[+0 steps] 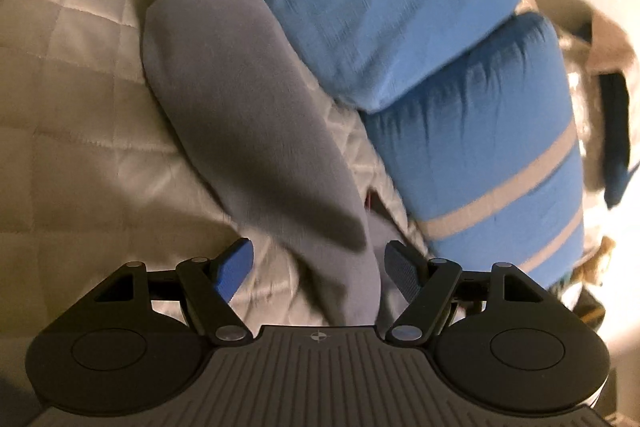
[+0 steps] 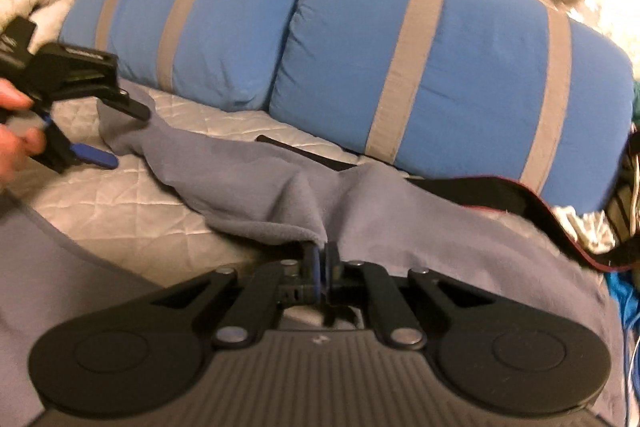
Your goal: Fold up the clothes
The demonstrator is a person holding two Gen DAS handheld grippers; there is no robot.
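The grey garment (image 2: 256,183) lies on the quilted bedcover (image 2: 120,203), its long axis roughly parallel to the blue striped pillows (image 2: 460,67), just beside them. The right gripper (image 2: 322,259) pinches its bunched edge; the left gripper (image 1: 318,263) is spread wide around one end, seemingly not gripping.

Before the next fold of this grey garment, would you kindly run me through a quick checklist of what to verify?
1. Right tongs shut on the grey garment: ok, a ridge of cloth is pinched between them.
2. Left tongs gripping the garment: not ok, they are open with the cloth lying between the fingers.
3. Garment lying flat on the quilt: not ok, it is bunched and wrinkled.
4. Blue pillows apart from the garment: cannot tell, its far edge lies close beside them.
5. Black strap free of the fold: not ok, it lies against the garment's edge.
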